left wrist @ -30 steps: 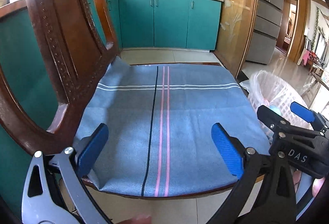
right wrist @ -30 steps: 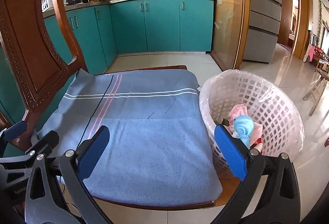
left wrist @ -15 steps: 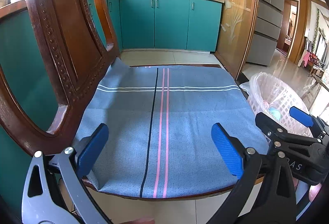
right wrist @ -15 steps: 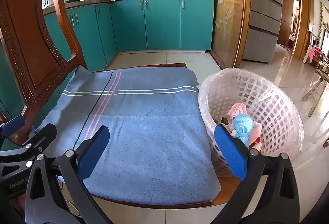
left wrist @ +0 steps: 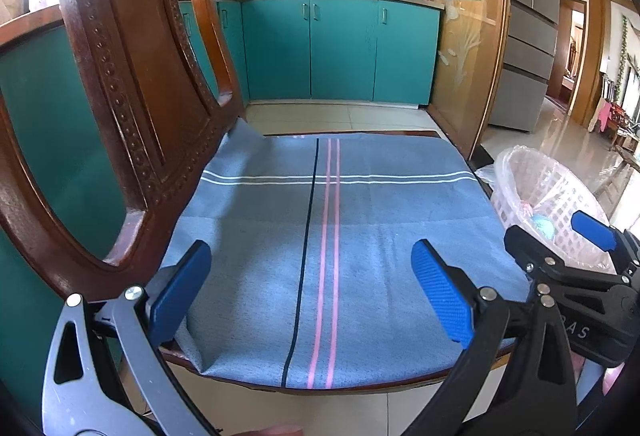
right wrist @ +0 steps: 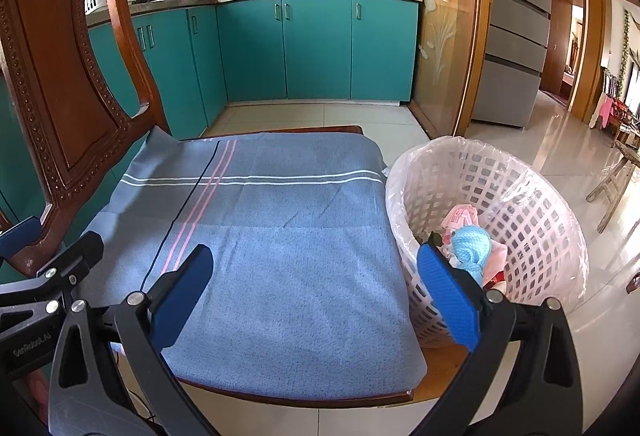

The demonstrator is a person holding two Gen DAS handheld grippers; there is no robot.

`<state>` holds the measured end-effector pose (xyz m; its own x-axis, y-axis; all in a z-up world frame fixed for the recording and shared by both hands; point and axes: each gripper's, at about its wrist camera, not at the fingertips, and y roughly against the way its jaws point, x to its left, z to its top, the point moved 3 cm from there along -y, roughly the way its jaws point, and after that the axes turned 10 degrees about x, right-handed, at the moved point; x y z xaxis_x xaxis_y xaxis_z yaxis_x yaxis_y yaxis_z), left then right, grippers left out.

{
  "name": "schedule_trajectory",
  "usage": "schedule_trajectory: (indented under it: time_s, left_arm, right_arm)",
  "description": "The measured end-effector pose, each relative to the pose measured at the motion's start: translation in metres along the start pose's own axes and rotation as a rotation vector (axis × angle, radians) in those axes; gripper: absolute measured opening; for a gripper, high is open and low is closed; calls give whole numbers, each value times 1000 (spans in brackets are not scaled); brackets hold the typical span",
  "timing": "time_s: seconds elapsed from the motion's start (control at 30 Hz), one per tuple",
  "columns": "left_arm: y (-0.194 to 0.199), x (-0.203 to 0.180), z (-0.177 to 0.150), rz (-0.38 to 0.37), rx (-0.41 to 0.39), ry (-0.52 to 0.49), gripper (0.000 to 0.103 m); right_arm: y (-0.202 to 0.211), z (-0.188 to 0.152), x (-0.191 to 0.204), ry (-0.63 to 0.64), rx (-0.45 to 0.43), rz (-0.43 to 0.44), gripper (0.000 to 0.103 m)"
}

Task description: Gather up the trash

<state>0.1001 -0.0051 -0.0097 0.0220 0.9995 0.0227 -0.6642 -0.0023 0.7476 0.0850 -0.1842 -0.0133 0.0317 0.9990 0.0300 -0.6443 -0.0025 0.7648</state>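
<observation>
Both grippers, left gripper point(left wrist: 312, 292) and right gripper point(right wrist: 316, 296), hover wide open and empty over the blue cloth point(right wrist: 280, 236). Trash point(right wrist: 468, 244) sits in the basket point(right wrist: 540, 203), just beside the right gripper's fingers.

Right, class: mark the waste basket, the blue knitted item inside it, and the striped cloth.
waste basket point(right wrist: 532, 195): right wrist view, on its lattice wall.
blue knitted item point(right wrist: 472, 242): right wrist view, on its rounded top.
striped cloth point(left wrist: 328, 236): left wrist view, on the pink stripes.
</observation>
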Motion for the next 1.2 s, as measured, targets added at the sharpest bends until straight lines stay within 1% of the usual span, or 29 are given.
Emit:
schedule_trajectory:
  time_s: [0.2, 0.3, 0.4, 0.73, 1.0, 1.2]
  left_arm:
    - [7, -1, 2, -34, -24, 13, 100]
    - [11, 0, 2, -20, -35, 23, 100]
    - [16, 1, 3, -28, -60, 11, 100]
    - [12, -4, 2, -19, -41, -15, 100]
    - [11, 1, 2, -16, -34, 7, 100]
    - [13, 2, 3, -17, -42, 10, 100]
  right_arm:
    - [0, 0, 0, 3, 2, 2, 100]
    - [1, 1, 0, 7, 1, 3, 100]
    - [1, 1, 1, 11, 3, 6, 100]
    - [0, 1, 3, 12, 5, 2, 100]
    - [-1, 0, 1, 5, 0, -9, 100]
    - [-3, -1, 3, 15, 6, -13, 100]
